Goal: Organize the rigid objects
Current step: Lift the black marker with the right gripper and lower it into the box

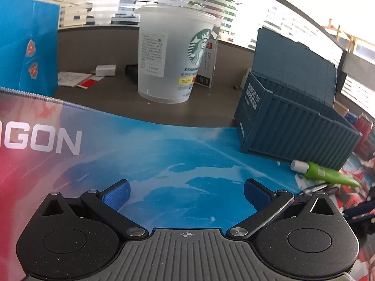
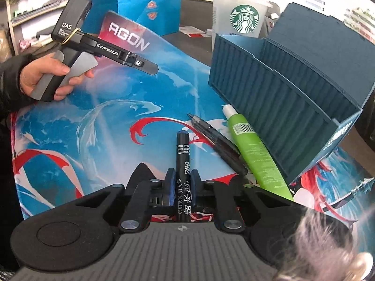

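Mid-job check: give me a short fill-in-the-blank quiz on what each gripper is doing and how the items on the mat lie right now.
1. The right gripper has its jaws shut on the black ____ marker pen.
2. The left gripper has its jaws ____, with nothing between them.
3. The green squeeze tube with a white cap lies against the dark blue container-shaped ____.
4. The translucent plastic cup stands ____ on the grey desk.

Missing words: cylindrical; open; box; upright
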Demonstrator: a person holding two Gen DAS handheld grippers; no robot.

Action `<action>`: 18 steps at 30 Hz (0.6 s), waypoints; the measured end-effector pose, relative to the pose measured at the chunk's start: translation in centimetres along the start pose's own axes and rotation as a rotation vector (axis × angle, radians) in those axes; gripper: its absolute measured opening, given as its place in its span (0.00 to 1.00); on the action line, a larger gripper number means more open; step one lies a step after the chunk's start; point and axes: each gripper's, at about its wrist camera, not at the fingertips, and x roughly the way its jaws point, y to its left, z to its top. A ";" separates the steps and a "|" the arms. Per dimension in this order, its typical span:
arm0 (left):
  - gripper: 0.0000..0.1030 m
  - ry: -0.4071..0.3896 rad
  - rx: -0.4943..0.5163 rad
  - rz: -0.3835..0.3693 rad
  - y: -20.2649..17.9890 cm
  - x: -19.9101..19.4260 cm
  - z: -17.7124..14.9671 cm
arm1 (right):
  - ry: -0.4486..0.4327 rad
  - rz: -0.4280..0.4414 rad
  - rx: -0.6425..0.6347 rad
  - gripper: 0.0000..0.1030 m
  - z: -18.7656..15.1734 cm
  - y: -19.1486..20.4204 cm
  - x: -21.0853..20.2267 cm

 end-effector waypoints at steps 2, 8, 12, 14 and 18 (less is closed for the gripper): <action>1.00 0.004 0.015 0.011 -0.2 0.1 0.0 | 0.023 -0.011 -0.015 0.12 0.5 0.2 0.2; 1.00 0.001 0.010 0.007 -0.1 0.1 -0.1 | 0.041 -0.013 -0.052 0.12 2.0 0.6 -0.1; 1.00 0.003 0.016 0.011 -0.2 0.0 -0.2 | 0.032 -0.015 -0.079 0.12 3.4 0.6 -0.8; 1.00 0.004 0.020 0.012 -0.3 0.0 -0.2 | 0.035 -0.023 -0.103 0.12 4.1 0.8 -1.0; 1.00 0.004 0.021 0.013 -0.4 0.0 -0.2 | 0.022 -0.042 -0.124 0.12 5.5 0.7 -1.8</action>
